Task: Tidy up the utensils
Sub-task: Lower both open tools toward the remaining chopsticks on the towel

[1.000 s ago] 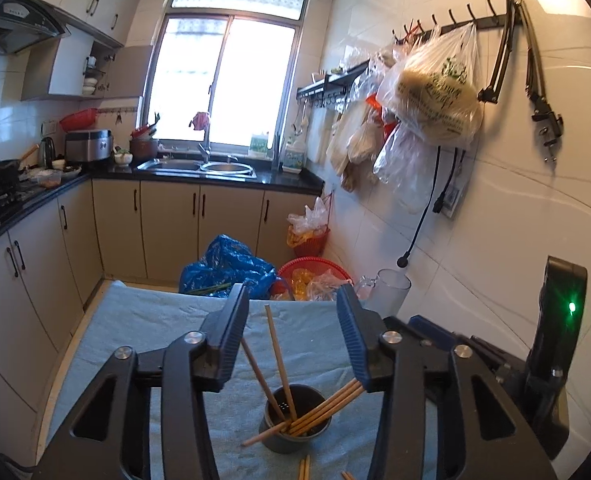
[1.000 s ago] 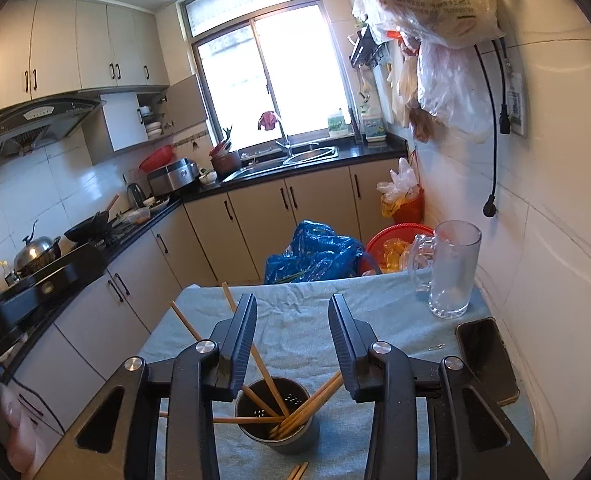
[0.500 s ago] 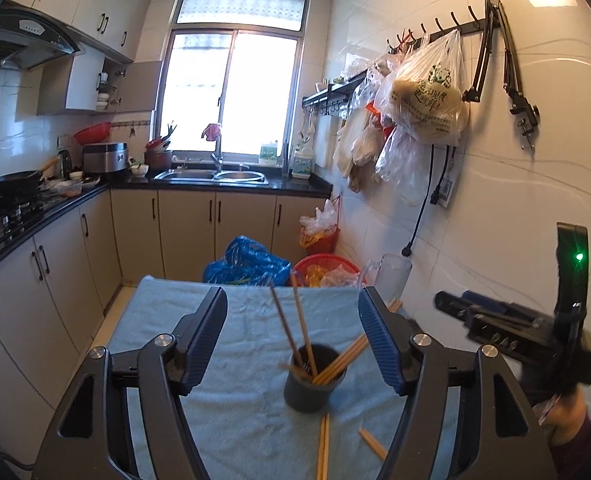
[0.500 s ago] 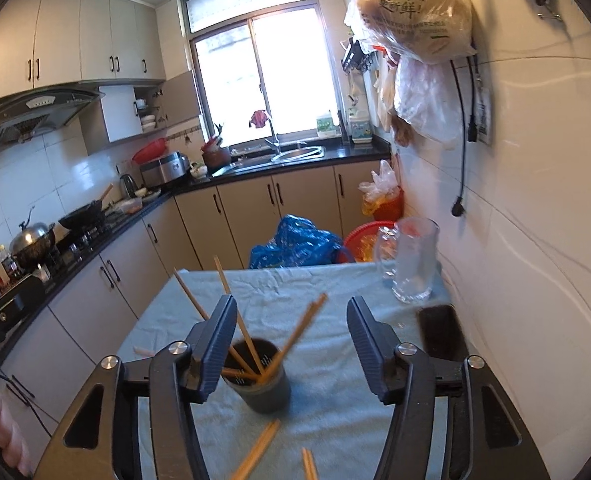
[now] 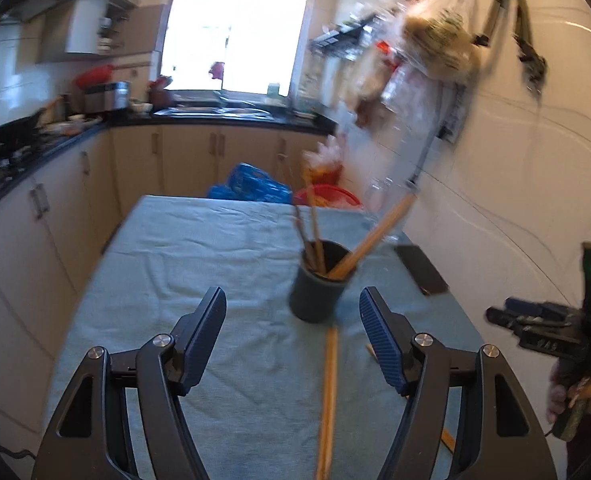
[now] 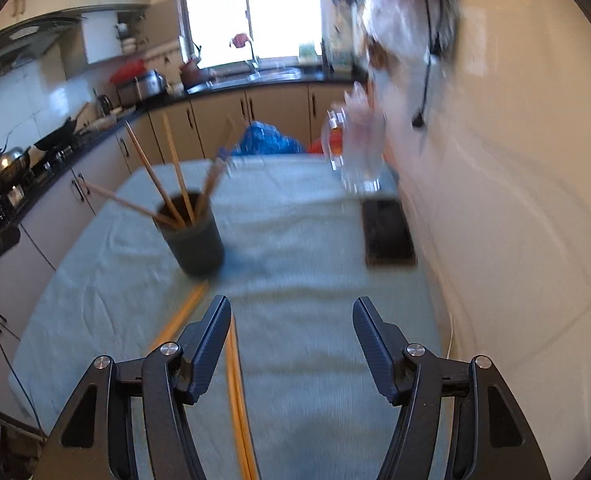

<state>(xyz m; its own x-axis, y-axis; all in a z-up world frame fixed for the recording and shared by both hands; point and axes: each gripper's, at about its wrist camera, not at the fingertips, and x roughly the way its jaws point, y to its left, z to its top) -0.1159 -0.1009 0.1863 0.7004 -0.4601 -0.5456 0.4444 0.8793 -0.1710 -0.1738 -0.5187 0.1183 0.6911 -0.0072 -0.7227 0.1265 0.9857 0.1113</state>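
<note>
A dark grey cup (image 5: 315,296) stands on the blue-green cloth with several wooden chopsticks (image 5: 369,236) leaning out of it. A pair of loose chopsticks (image 5: 329,392) lies on the cloth in front of the cup, and short ends (image 5: 369,350) lie beside it. My left gripper (image 5: 290,292) is open and empty, hanging short of the cup. In the right wrist view the cup (image 6: 193,240) is ahead to the left. My right gripper (image 6: 291,302) is empty and its jaws are opening. Loose chopsticks (image 6: 235,392) run under its left finger.
A black phone (image 6: 387,232) lies near the tiled wall, with a clear glass mug (image 6: 359,152) behind it. A hand (image 5: 571,396) holds the right gripper at the table's right edge. Cabinets, counter and sink lie beyond; bags hang on the wall.
Both grippers have drawn back from the cup and sunk lower, and their jaws have widened. The cup now sits farther ahead, and loose chopsticks on the cloth have come into view.
</note>
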